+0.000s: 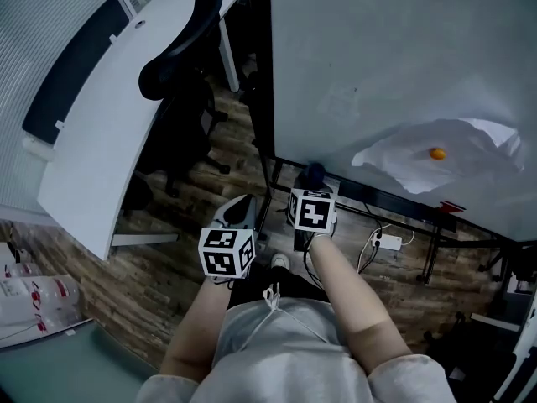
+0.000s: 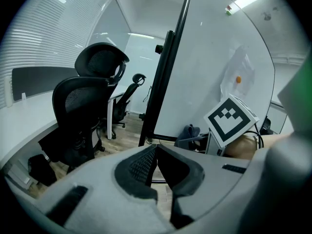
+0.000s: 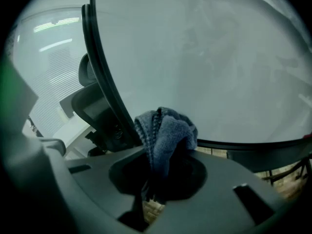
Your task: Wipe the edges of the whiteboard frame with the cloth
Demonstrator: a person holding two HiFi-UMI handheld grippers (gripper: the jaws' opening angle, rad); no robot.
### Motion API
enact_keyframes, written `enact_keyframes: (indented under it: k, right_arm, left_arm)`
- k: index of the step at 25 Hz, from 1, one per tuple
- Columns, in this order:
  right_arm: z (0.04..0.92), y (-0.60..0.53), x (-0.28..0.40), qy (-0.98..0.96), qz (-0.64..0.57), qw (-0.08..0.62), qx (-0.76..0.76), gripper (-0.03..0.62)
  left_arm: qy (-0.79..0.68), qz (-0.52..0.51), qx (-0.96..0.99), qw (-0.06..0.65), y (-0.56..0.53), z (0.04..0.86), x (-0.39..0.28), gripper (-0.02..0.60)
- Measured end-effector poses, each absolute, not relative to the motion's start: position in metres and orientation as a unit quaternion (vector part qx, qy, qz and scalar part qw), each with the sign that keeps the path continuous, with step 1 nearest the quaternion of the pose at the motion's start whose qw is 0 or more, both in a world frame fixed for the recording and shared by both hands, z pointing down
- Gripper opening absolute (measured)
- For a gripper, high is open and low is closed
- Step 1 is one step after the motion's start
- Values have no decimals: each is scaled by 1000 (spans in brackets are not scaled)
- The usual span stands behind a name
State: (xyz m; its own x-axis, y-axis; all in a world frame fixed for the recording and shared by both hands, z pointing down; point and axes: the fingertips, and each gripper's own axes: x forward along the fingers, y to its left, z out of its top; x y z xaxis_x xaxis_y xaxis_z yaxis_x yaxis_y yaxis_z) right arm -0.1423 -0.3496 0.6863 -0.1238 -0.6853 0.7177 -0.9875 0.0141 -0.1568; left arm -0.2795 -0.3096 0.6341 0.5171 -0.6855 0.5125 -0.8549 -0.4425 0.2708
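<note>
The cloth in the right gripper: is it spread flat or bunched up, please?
Bunched up: the cloth bulges in crumpled folds from the right gripper, whose jaws clamp it.

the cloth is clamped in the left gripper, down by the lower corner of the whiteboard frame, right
Not quite. The cloth is clamped in the right gripper, not the left, as the right gripper view shows. The left gripper is shut on nothing. The rest holds: the cloth is down by the lower corner of the whiteboard frame.

Blue-grey cloth point(image 3: 168, 130), black whiteboard frame point(image 3: 104, 77), black mesh chair point(image 2: 80, 101), black-and-white marker cube point(image 1: 312, 209)
</note>
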Motion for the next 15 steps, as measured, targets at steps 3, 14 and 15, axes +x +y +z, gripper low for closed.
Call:
enact_keyframes:
  k: [3,14,15]
  right_arm:
    - [691,-355,-159,-676,333,237,614,69]
    - [696,-390,-209,-673,335,249,611,69]
    - [696,-393,-210,-671,334,247,614,69]
  left_arm:
    - [-450,174,838,253,-311,634,-286,18]
    - [-416,196,844,276,-313,654,-325,18]
    - [-412,199,845,276,-313,656,-328,18]
